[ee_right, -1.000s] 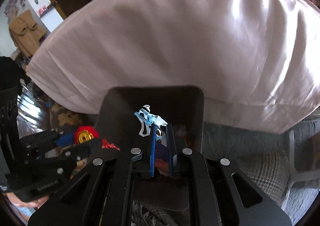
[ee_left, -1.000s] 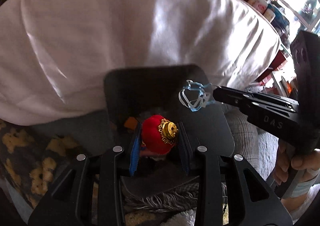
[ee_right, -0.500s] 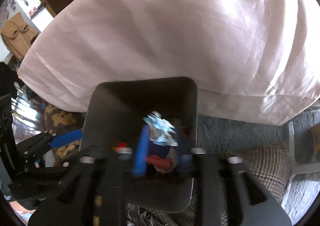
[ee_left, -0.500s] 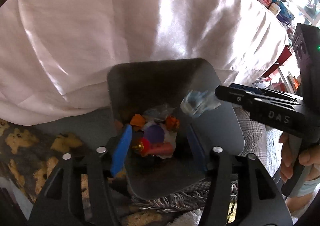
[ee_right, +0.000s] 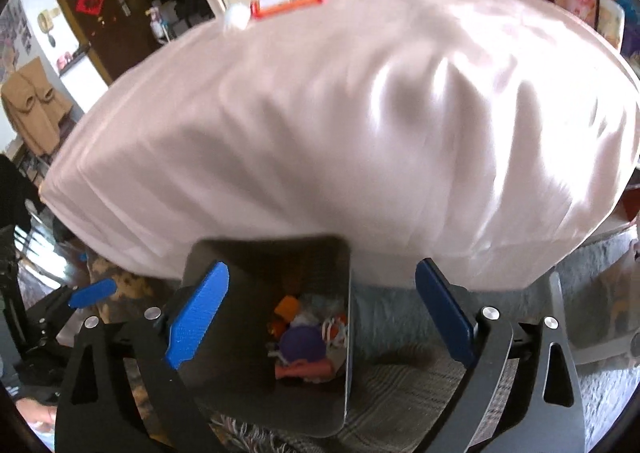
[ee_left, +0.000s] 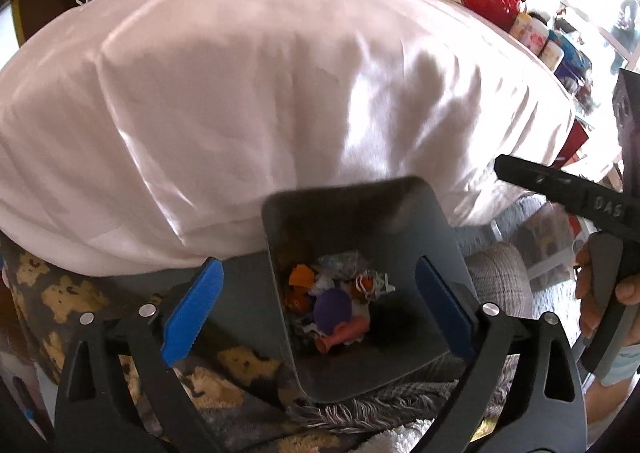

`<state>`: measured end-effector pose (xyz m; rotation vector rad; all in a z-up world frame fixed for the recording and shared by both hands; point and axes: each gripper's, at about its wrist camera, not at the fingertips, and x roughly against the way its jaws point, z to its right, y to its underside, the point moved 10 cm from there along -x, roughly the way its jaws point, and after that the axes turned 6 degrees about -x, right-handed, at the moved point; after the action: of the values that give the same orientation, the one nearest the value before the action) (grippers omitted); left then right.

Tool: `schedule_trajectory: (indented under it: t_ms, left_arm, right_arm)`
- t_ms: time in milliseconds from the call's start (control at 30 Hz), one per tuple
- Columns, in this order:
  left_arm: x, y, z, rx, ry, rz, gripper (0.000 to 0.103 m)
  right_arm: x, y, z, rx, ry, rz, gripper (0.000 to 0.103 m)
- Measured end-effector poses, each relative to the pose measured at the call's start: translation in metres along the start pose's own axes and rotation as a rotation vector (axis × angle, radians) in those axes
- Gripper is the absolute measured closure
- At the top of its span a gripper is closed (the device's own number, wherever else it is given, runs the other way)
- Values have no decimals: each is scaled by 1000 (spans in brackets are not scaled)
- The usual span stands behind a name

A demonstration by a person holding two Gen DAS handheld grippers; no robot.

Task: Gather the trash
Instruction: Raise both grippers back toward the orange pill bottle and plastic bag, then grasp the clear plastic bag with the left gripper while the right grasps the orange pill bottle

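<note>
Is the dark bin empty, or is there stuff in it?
Not empty. The dark bin has a small pile of trash at the bottom, far below the rim.

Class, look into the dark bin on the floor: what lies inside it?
Inside the bin lies a trash pile: a purple round piece, an orange scrap, white crumpled bits. Anything beneath the pile is covered.
</note>
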<state>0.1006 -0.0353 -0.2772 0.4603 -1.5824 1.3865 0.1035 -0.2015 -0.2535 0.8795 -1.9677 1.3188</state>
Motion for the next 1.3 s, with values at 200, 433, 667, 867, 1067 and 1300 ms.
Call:
schedule_trajectory:
  t_ms: [200, 433, 667, 867, 1067, 1300]
  left_arm:
    - [17, -33, -8, -11, -21, 56, 11]
    - [35, -95, -23, -32, -59, 135, 11]
    - [30, -159, -36, -39, -59, 166, 11]
    - [13, -207, -38, -45, -42, 172, 11]
    - [-12, -247, -45, -41, -68, 176, 14]
    - [-46, -281, -51, -30, -53, 144, 23]
  right_arm:
    - [20, -45, -1, 17, 11, 73, 7]
    - [25, -108, -14, 70, 50, 143, 4]
    - [4, -164, -26, 58, 46, 134, 4]
    - [-19, -202, -38, 49, 56, 128, 4]
    - [-51, -228, -42, 28, 67, 97, 4]
    - [-80, -257, -32, -40, 96, 82, 4]
